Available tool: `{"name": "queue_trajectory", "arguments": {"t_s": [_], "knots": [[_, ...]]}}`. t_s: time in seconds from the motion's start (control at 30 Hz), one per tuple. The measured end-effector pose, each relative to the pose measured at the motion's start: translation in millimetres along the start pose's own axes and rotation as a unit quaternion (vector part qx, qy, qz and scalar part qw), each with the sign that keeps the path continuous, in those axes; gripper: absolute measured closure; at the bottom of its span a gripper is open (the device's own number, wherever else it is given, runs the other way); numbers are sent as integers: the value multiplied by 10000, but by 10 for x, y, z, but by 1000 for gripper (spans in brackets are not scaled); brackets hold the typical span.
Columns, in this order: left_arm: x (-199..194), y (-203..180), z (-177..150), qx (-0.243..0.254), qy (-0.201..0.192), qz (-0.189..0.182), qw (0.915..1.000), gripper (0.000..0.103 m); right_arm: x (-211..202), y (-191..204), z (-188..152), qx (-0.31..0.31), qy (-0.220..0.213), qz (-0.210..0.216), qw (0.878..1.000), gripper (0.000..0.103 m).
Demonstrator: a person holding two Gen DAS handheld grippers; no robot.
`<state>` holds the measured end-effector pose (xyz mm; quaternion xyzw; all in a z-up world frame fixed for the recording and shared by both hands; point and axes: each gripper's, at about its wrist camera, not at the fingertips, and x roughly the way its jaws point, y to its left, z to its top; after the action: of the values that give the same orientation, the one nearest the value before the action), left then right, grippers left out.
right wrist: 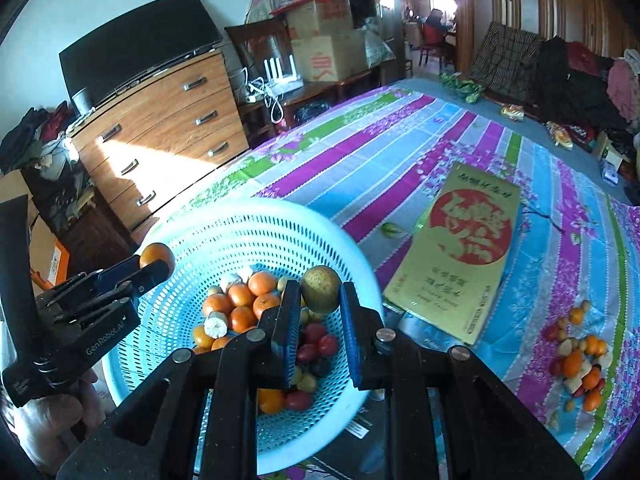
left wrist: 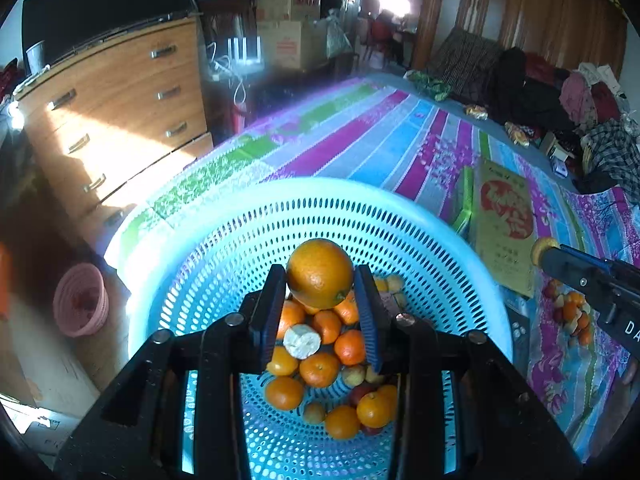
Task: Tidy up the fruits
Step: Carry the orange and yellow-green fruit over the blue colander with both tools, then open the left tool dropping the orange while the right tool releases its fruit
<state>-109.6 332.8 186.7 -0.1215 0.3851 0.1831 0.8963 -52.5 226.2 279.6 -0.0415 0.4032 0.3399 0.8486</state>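
Left wrist view: left hand-held gripper (left wrist: 320, 280) pinches an orange (left wrist: 319, 273); right wrist view: right hand-held gripper (right wrist: 320, 292) pinches a brownish fruit (right wrist: 320, 289).

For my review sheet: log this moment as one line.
left gripper: holds orange | right gripper: holds brownish fruit | both over blue basket

Both grippers (left wrist: 320, 288) (right wrist: 320, 292) angled downward, jaws clamped.
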Motion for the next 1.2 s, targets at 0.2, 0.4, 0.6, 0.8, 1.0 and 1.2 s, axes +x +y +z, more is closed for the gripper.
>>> {"name": "queue_trajectory", "arguments": {"t_s": [0.2, 0.4, 0.6, 0.8, 1.0, 1.2], "knots": [[154, 133, -87, -20, 347, 52, 9994, 67, 274, 32, -95, 92, 405, 75, 9991, 80], [171, 171, -121, -39, 498, 56, 9987, 67, 418, 43, -154, 148, 621, 138, 9979, 80], [220, 205, -96, -48, 541, 41, 9985, 67, 463, 46, -172, 160, 708, 188, 9972, 80], [235, 192, -105, -10, 570, 37, 9984, 67, 475, 53, -174, 160, 698, 194, 9972, 80], [246, 194, -103, -20, 579, 38, 9983, 67, 476, 55, -174, 156, 706, 193, 9972, 80], [249, 199, -101, -24, 584, 32, 9983, 67, 483, 69, -178, 142, 702, 197, 9972, 80]]}}
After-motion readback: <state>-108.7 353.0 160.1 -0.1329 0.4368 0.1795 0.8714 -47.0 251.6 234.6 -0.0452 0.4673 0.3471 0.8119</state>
